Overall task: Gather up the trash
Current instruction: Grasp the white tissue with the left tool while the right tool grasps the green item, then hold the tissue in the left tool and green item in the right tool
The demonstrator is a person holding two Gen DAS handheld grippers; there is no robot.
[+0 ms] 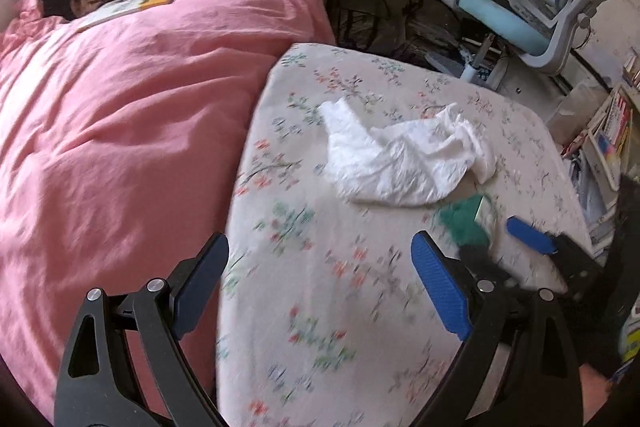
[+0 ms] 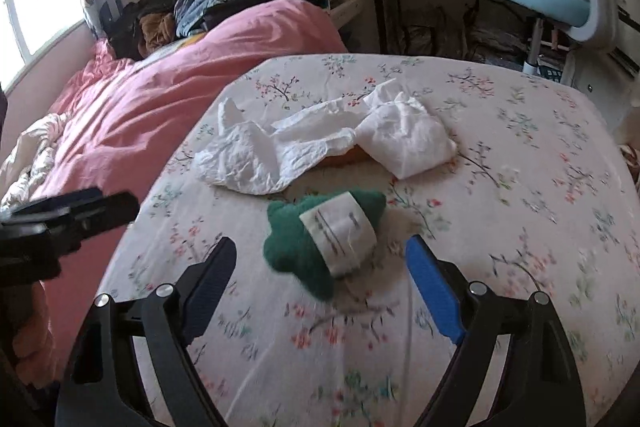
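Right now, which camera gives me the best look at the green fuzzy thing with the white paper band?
The right wrist view: the green fuzzy item lies whole on the floral sheet, between the right gripper's open fingers, band readable as white. The left wrist view shows only a blurred part of it, cut off by the right gripper.

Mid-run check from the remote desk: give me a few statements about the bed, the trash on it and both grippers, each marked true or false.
1. The right gripper is open, with the green fuzzy item lying ahead between its fingers but not clamped. True.
2. The crumpled white tissue lies on the pink duvet. False: it lies on the floral sheet, beside the duvet.
3. The left gripper is shut on the tissue. False: it is open and empty, short of the tissue.
4. A white paper band wraps the green item. True.
5. The blue chair stands on the bed. False: it stands on the floor beyond the bed.
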